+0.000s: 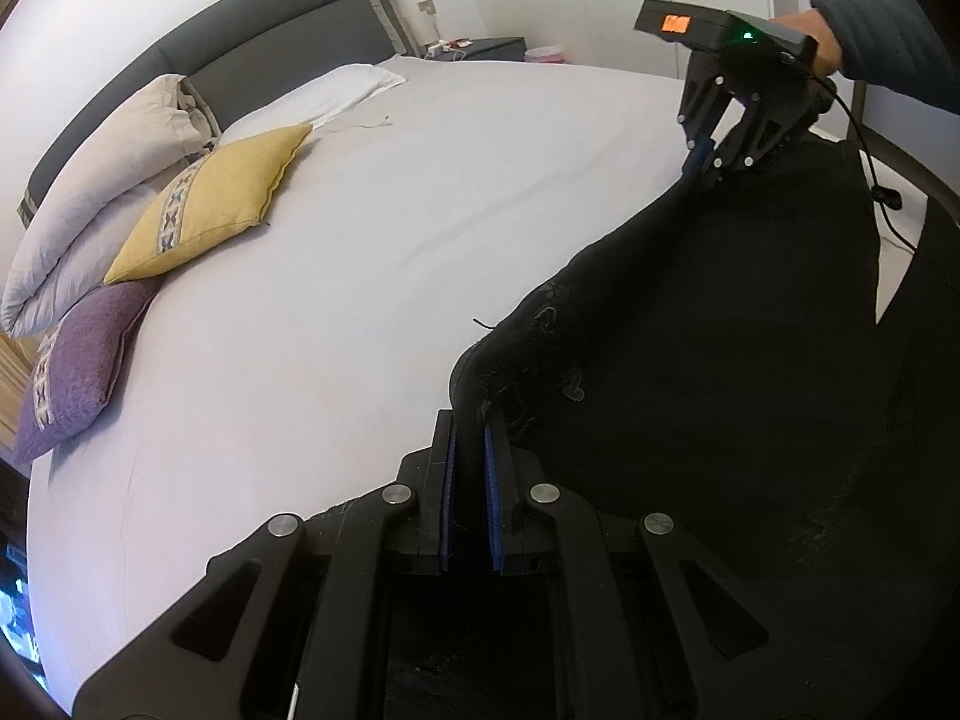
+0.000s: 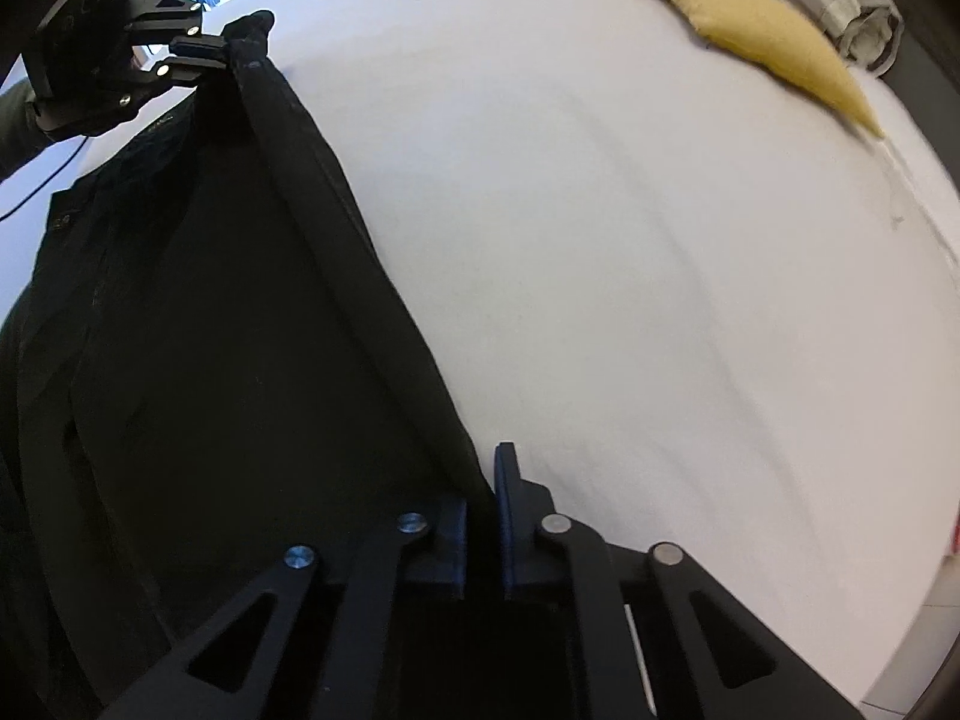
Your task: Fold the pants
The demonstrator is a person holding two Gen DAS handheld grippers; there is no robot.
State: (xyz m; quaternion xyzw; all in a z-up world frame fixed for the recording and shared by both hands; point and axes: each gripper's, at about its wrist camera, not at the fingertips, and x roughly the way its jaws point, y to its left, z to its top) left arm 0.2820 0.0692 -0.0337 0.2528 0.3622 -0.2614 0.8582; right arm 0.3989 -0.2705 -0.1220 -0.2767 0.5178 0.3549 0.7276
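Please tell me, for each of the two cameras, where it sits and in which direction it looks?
Left wrist: sits on the left tool, looks across the bed toward the headboard; shows the right tool and hand.
Right wrist: sits on the right tool, looks across the bed toward the window; shows the left tool.
Shared: black pants clamped by both tools, yellow pillow.

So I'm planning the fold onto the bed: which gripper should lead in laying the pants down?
Probably neither: left gripper and right gripper each clamp one end of the pants, stretched between them over the bed. Lower together.
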